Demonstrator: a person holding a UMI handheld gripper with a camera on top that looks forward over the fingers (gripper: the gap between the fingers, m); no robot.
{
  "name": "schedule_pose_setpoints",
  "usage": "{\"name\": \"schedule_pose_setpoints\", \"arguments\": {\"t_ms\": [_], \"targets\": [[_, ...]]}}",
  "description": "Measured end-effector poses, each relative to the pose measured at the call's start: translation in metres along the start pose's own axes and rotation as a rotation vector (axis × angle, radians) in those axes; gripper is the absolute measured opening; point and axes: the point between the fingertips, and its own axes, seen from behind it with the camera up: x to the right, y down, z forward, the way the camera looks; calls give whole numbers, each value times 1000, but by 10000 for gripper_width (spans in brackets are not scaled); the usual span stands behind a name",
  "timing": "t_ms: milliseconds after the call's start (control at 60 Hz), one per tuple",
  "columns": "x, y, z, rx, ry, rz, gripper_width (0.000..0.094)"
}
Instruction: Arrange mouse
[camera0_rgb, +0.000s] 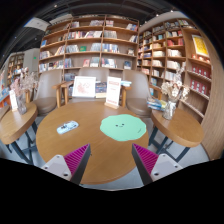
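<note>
A round wooden table (95, 150) stands ahead of my gripper (111, 160). A mint-green mouse mat (122, 127) lies on it, just beyond and slightly right of the fingers. A small pale object (67, 127), maybe the mouse, lies on the table's left side beyond the left finger. My fingers are wide apart, the magenta pads (76, 157) showing, with nothing between them. The gripper hovers above the table's near edge.
Upright books or cards (85, 87) stand at the table's far side with chairs behind. Side tables with flower vases stand left (18, 95) and right (173, 95). Bookshelves (95, 40) line the back and right walls.
</note>
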Motion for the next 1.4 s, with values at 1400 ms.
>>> {"name": "schedule_pose_setpoints", "arguments": {"t_ms": [1400], "targets": [[-241, 3, 158, -163, -169, 9, 856]]}}
